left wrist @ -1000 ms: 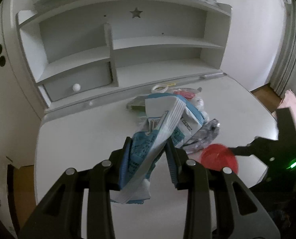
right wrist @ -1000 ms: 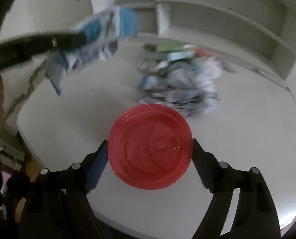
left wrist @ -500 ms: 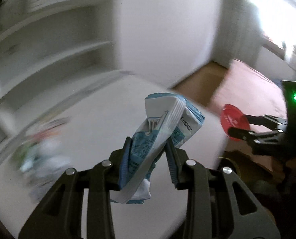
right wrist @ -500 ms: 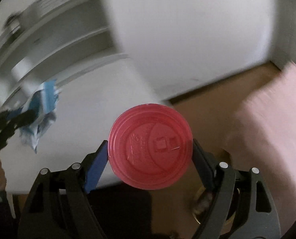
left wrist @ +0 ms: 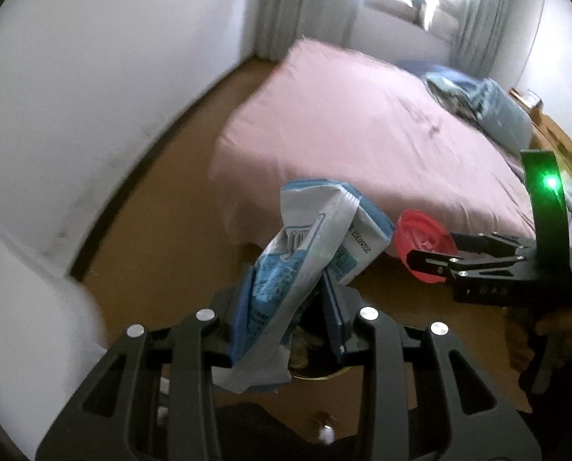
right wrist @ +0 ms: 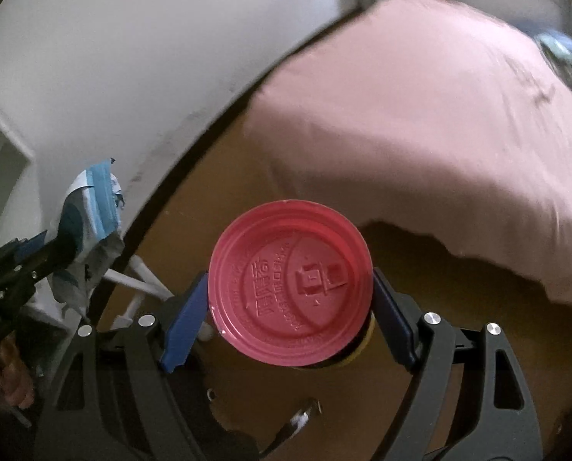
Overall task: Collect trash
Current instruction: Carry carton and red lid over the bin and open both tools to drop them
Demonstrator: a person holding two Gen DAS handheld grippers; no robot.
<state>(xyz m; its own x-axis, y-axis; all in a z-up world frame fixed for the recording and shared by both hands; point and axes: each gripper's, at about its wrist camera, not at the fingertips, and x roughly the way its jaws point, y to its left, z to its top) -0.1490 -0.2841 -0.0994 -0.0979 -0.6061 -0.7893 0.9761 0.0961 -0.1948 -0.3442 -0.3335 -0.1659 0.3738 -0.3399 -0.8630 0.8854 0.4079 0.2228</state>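
Trash in two pieces is held up over the brown wooden floor (left wrist: pixel 163 223). A crumpled blue-and-white plastic snack wrapper (left wrist: pixel 305 261) sits pinched in the left gripper (left wrist: pixel 286 307), whose jaws are narrow and closed on its lower half; the top flares out above them, with a barcode and small print too blurred to read. The wrapper's lower end hangs behind the jaws and hides most of a round, gold-rimmed container (left wrist: pixel 316 361) on the floor below, so its contents cannot be made out. A round red plastic lid (right wrist: pixel 290 282), embossed with characters and a square logo, is clamped flat across its width between the blue-padded jaws of the right gripper (right wrist: pixel 290 299). It covers nearly all of the container beneath, leaving only a yellowish sliver at its right edge. In the left wrist view the lid shows edge-on, partly behind the wrapper. A bed with a pink sheet (left wrist: pixel 363 123) fills the background, blurred. A hand (left wrist: pixel 555 330) on the right gripper's handle is cut off at the frame edge.
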